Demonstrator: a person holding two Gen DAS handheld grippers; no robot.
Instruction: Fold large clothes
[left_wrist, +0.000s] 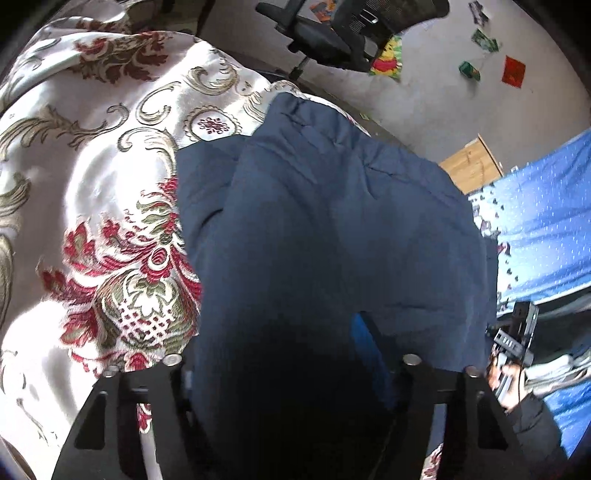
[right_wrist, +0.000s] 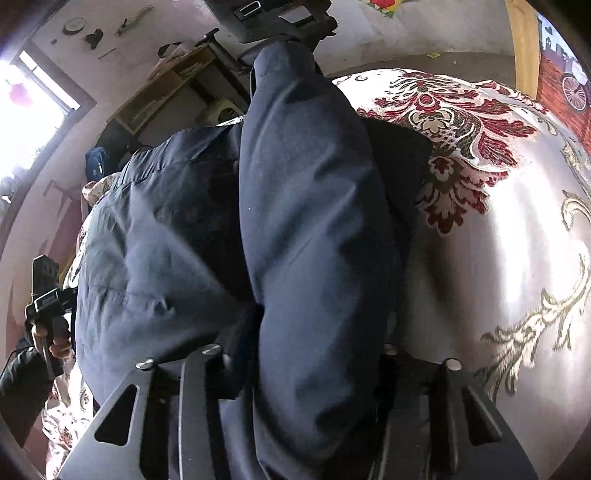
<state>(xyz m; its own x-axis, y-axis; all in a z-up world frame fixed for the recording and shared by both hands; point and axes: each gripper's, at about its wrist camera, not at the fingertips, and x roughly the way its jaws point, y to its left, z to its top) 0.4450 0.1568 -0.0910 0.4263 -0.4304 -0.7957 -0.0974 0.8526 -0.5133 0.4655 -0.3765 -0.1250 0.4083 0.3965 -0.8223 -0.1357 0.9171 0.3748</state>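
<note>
A dark navy padded garment (left_wrist: 332, 221) lies on a white cloth with red and gold floral pattern (left_wrist: 92, 184). My left gripper (left_wrist: 288, 373) has a thick fold of the garment between its fingers and appears shut on it; a blue pad (left_wrist: 364, 343) shows at the right finger. In the right wrist view my right gripper (right_wrist: 303, 362) is closed around a bulging fold of the navy garment (right_wrist: 314, 221), lifted above the floral cloth (right_wrist: 498, 221). The other gripper and hand (right_wrist: 48, 306) show at the left edge.
A black office chair (left_wrist: 332, 33) stands beyond the table edge on a grey floor with scattered papers (left_wrist: 513, 72). A blue dotted cloth (left_wrist: 546, 221) lies to the right. A wooden shelf (right_wrist: 166, 85) and a bright window (right_wrist: 33, 110) show in the right wrist view.
</note>
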